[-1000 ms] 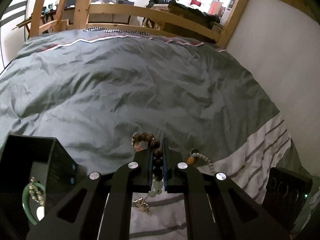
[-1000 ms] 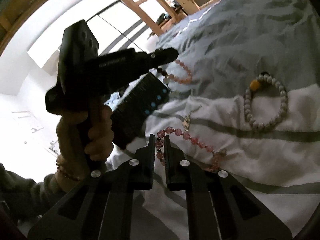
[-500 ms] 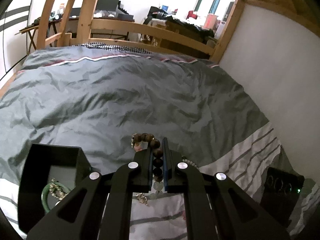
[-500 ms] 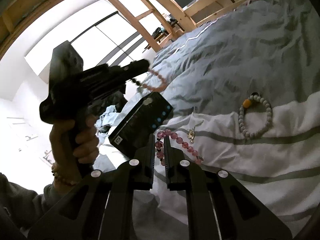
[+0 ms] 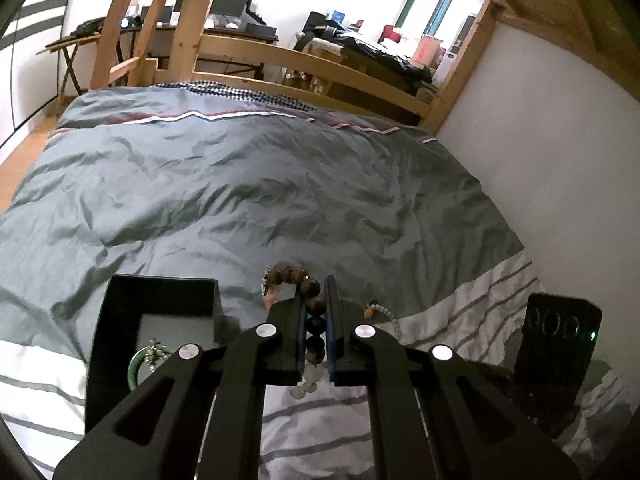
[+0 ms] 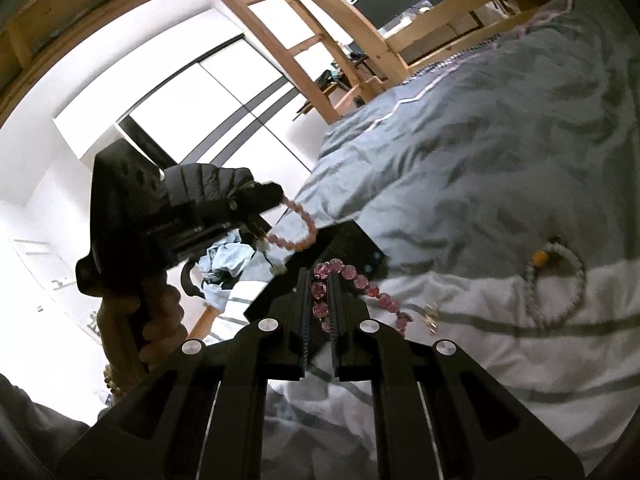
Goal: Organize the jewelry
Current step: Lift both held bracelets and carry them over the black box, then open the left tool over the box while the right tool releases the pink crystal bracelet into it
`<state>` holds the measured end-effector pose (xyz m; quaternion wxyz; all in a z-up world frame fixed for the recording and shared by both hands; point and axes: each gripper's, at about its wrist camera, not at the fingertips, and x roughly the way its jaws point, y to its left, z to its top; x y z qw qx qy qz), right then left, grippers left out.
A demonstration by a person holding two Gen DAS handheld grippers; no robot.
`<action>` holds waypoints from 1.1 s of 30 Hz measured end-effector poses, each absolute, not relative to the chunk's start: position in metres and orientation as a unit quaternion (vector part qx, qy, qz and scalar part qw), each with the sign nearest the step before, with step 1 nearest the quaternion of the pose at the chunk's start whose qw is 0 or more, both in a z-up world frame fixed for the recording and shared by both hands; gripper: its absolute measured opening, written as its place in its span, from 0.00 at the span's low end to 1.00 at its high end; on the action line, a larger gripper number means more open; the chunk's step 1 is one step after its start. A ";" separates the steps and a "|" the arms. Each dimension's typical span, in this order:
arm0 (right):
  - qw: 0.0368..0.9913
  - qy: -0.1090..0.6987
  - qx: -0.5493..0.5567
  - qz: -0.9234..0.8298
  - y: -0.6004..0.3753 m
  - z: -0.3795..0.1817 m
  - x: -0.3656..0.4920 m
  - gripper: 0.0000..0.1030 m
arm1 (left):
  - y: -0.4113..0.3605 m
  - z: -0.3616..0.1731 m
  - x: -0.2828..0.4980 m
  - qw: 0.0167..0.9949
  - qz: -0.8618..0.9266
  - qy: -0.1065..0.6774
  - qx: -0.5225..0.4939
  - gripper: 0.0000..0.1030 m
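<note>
My left gripper (image 5: 314,292) is shut on a brown bead bracelet (image 5: 310,304) and holds it above the bed, just right of an open black jewelry box (image 5: 120,328) that holds a green bangle (image 5: 138,366). My right gripper (image 6: 320,280) is shut on a pink bead bracelet (image 6: 348,280), lifted off the bedding. In the right wrist view the left gripper (image 6: 264,196) shows with its bracelet (image 6: 298,232) dangling over the black box (image 6: 360,248). A white bead bracelet (image 6: 556,280) with an orange bead lies on the striped sheet; it also shows in the left wrist view (image 5: 380,312).
A small metal charm (image 6: 430,312) lies on the sheet near the pink bracelet. The grey duvet (image 5: 240,184) covers the bed, with a wooden frame (image 5: 304,60) at the far end and a white wall (image 5: 560,140) at right.
Both grippers have risen with their bracelets. The left gripper has moved so that the black box now lies closer beside it. The pink bracelet has come up off the sheet.
</note>
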<state>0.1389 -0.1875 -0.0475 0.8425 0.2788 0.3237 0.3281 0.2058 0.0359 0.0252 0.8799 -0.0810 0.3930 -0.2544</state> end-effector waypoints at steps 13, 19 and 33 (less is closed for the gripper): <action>0.839 0.314 0.251 0.366 -0.124 -0.016 0.161 0.09 | 0.092 0.040 0.205 0.882 -0.235 0.395 -0.102 0.06; 0.836 0.315 0.238 0.381 -0.094 -0.011 0.173 0.09 | 0.114 0.033 0.211 0.876 -0.217 0.415 -0.118 0.06; 0.821 0.336 0.232 0.400 -0.048 -0.032 0.186 0.09 | 0.145 0.013 0.227 0.871 -0.160 0.447 -0.127 0.06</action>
